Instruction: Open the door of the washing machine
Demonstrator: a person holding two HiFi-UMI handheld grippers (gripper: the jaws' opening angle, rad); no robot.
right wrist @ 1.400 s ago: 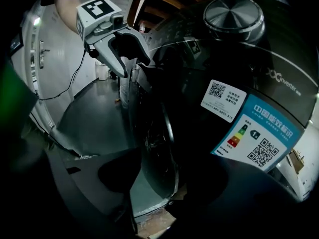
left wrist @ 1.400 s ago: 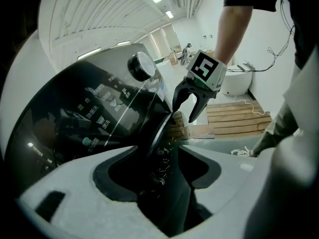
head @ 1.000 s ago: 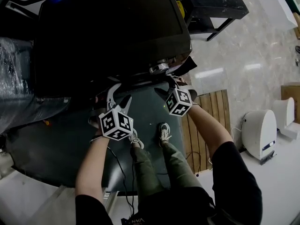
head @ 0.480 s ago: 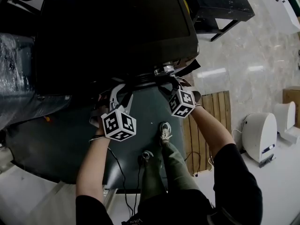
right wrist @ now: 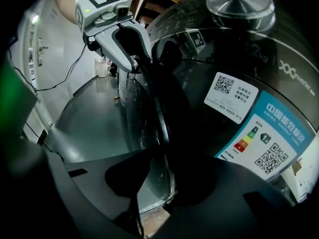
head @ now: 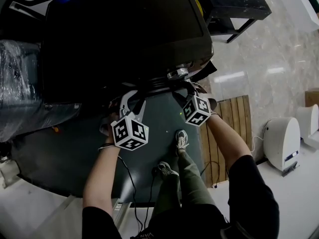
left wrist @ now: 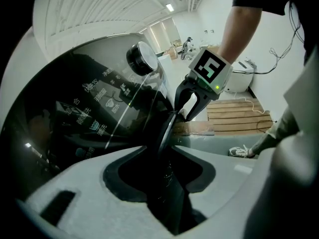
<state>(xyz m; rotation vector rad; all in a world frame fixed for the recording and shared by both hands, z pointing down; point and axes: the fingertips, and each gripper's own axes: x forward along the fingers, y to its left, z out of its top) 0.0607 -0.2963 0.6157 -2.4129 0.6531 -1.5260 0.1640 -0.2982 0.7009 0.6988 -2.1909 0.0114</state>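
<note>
The black washing machine [head: 119,39] fills the upper head view, with a chrome knob [head: 178,73] on its front edge. Its round door's rim [left wrist: 167,128] runs edge-on between both pairs of jaws. My left gripper [head: 130,99] has the rim [left wrist: 164,183] deep in its throat, and its jaws are closing on it. My right gripper [head: 185,94] holds the same rim [right wrist: 157,113] farther along, its jaws [right wrist: 154,193] pressed on the edge. Each gripper shows in the other's view: the right gripper [left wrist: 192,103] and the left gripper [right wrist: 132,49].
A wooden pallet [head: 234,118] lies on the floor to the right, and a white device [head: 281,141] stands beyond it. A plastic-wrapped bulk [head: 20,83] is at the left, a black table [head: 234,4] at the top right. The person's feet [head: 182,138] stand on the grey mat below the door.
The person's left foot has stepped back toward the body. Both grippers stay at the door's rim in the same place.
</note>
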